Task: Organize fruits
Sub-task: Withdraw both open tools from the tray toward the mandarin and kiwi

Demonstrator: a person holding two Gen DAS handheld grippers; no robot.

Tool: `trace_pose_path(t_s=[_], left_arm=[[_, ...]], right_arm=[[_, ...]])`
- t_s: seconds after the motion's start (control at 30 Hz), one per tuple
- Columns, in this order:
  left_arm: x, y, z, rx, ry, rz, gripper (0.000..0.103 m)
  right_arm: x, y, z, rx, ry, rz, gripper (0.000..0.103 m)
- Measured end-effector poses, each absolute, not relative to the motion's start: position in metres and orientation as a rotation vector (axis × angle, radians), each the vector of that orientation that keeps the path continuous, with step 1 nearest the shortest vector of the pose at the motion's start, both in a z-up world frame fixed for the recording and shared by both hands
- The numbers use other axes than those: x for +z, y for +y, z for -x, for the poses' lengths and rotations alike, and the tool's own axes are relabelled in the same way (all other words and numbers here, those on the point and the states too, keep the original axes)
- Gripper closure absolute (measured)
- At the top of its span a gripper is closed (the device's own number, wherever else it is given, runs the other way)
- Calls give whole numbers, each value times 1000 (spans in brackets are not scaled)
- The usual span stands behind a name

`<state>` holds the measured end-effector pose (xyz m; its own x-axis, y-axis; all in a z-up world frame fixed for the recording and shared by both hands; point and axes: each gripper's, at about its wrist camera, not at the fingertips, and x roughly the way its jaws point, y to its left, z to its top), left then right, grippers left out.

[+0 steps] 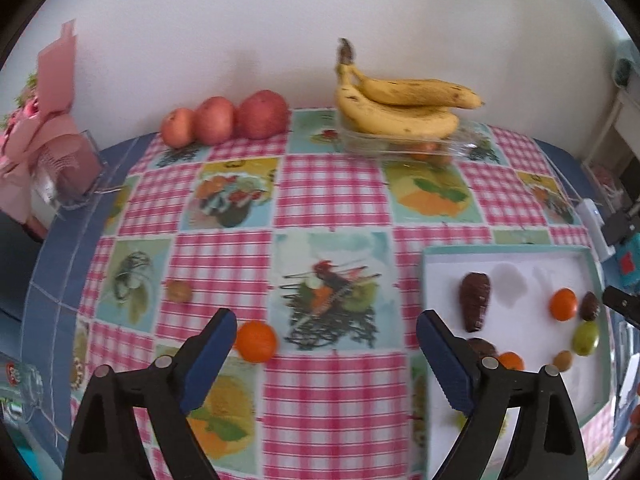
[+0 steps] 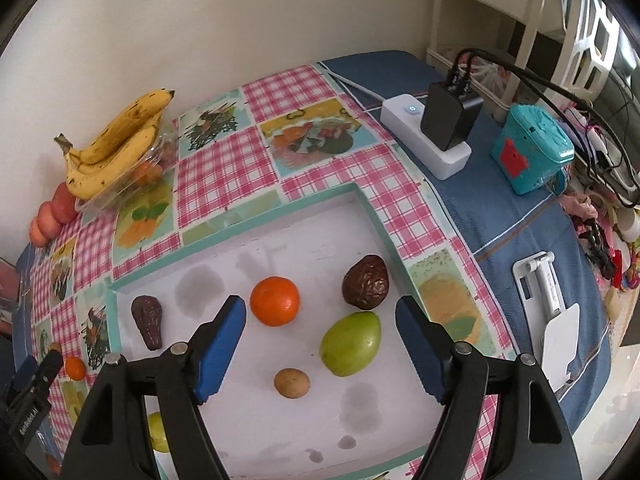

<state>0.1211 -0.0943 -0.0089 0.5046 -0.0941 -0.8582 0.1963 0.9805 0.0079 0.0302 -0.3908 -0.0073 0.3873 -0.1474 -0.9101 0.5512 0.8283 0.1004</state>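
Note:
A white tray with a teal rim (image 1: pixel 504 251) (image 2: pixel 248 224) lies on the checked tablecloth. In it are an orange (image 2: pixel 275 301), a dark avocado (image 2: pixel 365 282), a green fruit (image 2: pixel 351 344), a small brown fruit (image 2: pixel 292 382) and a dark elongated fruit (image 2: pixel 147 321). My right gripper (image 2: pixel 320 320) is open above the tray, empty. My left gripper (image 1: pixel 326 330) is open and empty over the cloth, left of the tray. A loose orange (image 1: pixel 256 341) lies just right of its left finger. A small brown fruit (image 1: pixel 179 290) lies further left.
Three red apples (image 1: pixel 224 120) sit by the wall. Bananas (image 1: pixel 404 108) rest on a clear box of fruit. A pink bouquet (image 1: pixel 44 128) stands at the left. A white power strip with charger (image 2: pixel 436 132) and a teal box (image 2: pixel 532 152) lie right of the tray.

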Motion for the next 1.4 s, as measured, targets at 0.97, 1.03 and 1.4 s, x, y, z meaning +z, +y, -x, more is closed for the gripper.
trace_pose_path(t_s=[0.97,1.03,1.4], left_arm=[[-10,12,-135,5,1039,-73,1],[-11,25,-135,29,1040,-68,1],[-12,80,-137,107,1034,-6,1]], right_arm=[[4,-291,-66,-300,1081,-236,9],[4,-282,-69,-284,1083,-229,9],[-2,-221,-87,-161,1089,-216,9]])
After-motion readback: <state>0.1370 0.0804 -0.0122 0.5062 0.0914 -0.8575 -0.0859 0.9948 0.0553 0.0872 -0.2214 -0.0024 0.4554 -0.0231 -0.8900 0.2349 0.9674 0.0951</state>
